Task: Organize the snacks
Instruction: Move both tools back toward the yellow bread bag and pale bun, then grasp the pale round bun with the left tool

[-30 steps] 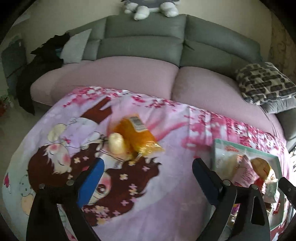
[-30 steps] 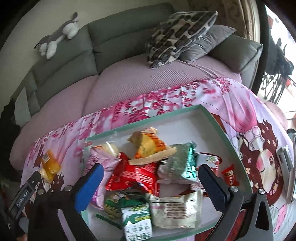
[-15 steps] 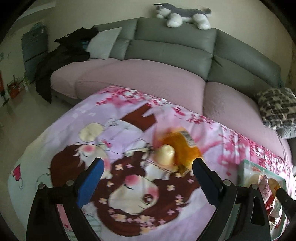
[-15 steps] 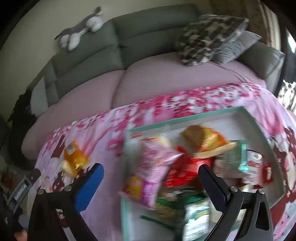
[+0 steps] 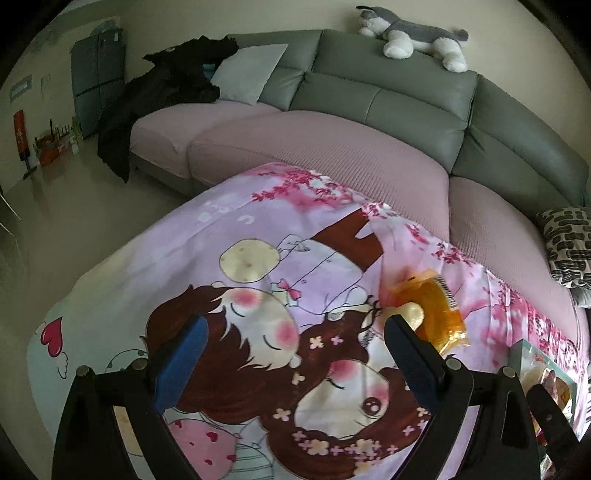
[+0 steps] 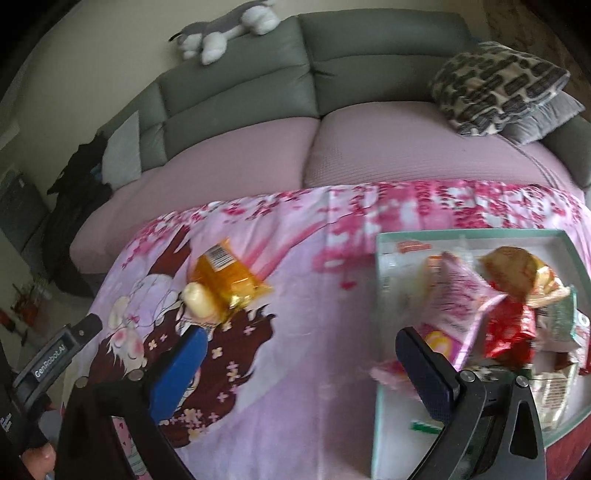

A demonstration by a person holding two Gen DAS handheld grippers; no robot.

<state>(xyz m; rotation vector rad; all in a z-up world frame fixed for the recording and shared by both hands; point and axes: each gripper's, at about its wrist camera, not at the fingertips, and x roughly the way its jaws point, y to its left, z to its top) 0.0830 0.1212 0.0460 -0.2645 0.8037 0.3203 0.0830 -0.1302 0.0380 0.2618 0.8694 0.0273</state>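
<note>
orange snack packet (image 5: 437,314) just beyond left tool (image 5: 295,354).

One orange plastic snack packet (image 6: 225,275) and one pale cream oblong snack (image 6: 197,299) lie on the single pink cartoon-print cloth (image 6: 303,332), and one shallow green-rimmed white cardboard box (image 6: 380,332) holds a heap of packets too jumbled to count in full, among them one pink packet (image 6: 456,295), one red foil packet (image 6: 511,326) and one tan bun-like wrapped snack (image 6: 513,271). Behind them stand one grey sofa (image 5: 388,96) with one grey-and-white plush dog (image 5: 413,35), one pale grey cushion (image 5: 249,74) and one black-and-cream patterned cushion (image 6: 495,86). Two grippers show, one left gripper (image 5: 293,360) and one right gripper (image 6: 299,363), each with two blue-padded fingers spread apart.
</note>
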